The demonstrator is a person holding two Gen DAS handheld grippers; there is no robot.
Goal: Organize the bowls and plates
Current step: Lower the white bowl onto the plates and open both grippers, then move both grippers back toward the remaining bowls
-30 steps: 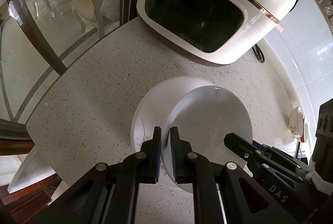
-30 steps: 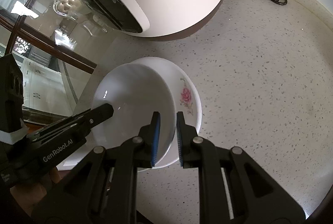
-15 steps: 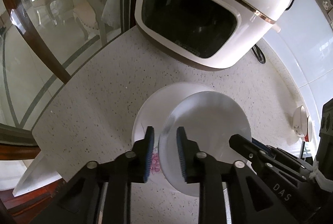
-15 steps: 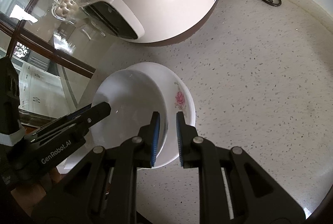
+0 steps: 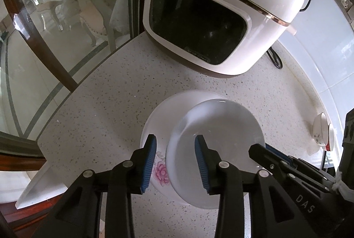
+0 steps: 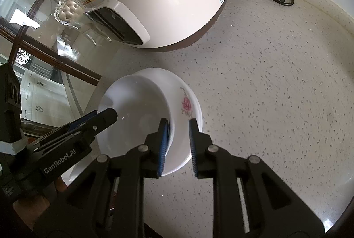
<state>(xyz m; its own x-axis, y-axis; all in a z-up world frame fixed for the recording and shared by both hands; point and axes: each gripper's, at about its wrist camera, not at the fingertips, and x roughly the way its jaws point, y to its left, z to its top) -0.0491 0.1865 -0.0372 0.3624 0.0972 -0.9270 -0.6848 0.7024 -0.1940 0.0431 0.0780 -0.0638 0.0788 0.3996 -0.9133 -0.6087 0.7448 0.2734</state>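
The plain white bowl [image 5: 215, 149] is sitting tilted inside the flowered bowl [image 5: 160, 171] on the speckled counter [image 5: 106, 105], nested to stack them. I am opening my left gripper [image 5: 176, 165], its pads clear of the rim, and my right gripper [image 6: 178, 145] is parting, straddling the opposite rim.

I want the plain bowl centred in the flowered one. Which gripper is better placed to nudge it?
Left, probably. The left gripper straddles the plain bowl rim on its overhanging side, jaws opening. The right gripper, opening too, straddles both rims where the flowered bowl blocks travel.
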